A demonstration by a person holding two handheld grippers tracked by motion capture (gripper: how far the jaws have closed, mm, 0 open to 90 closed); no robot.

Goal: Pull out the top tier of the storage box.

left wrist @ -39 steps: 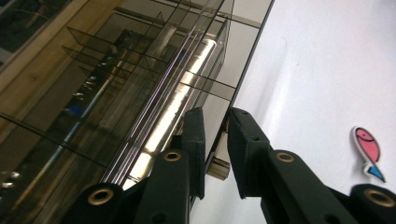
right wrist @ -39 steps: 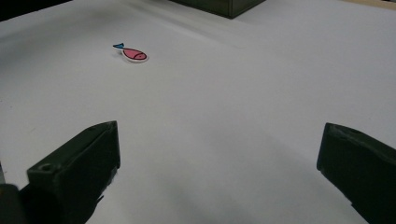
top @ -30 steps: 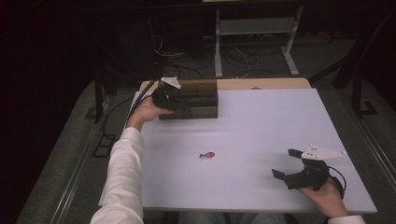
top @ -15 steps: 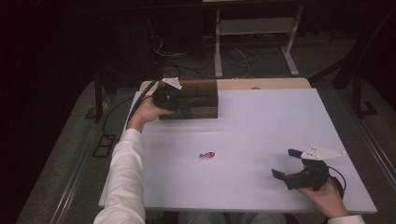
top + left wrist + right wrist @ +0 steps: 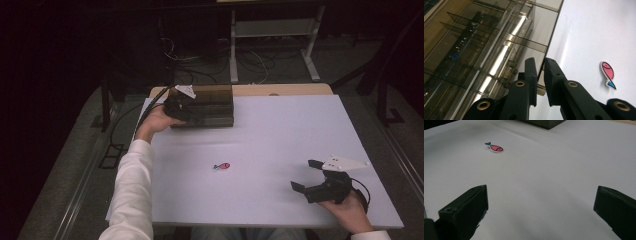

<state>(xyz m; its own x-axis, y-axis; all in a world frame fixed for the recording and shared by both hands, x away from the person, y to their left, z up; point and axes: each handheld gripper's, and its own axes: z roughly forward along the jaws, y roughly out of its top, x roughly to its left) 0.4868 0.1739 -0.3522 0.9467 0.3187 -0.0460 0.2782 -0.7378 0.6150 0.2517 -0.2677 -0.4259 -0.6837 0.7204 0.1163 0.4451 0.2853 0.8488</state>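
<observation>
My left gripper (image 5: 540, 75) pinches the smoked box's (image 5: 210, 102) thin front edge, a grip seen close in its view. My right gripper (image 5: 306, 176) gapes wide; the fish sticker (image 5: 221, 166) lies mid-table.

1. a white worktop (image 5: 280, 150) spreads under everything, with a strip of bare wood showing along its far edge (image 5: 280, 90).
2. a tangle of dark cables (image 5: 250, 57) lies on the floor beyond the worktop.
3. a pale metal frame (image 5: 272, 37) with splayed feet stands over those cables, farther back.
4. grey carpeted floor (image 5: 75, 170) runs along the left side of the worktop, crossed by a metal rail (image 5: 82, 192).
5. the background beyond is dark.
</observation>
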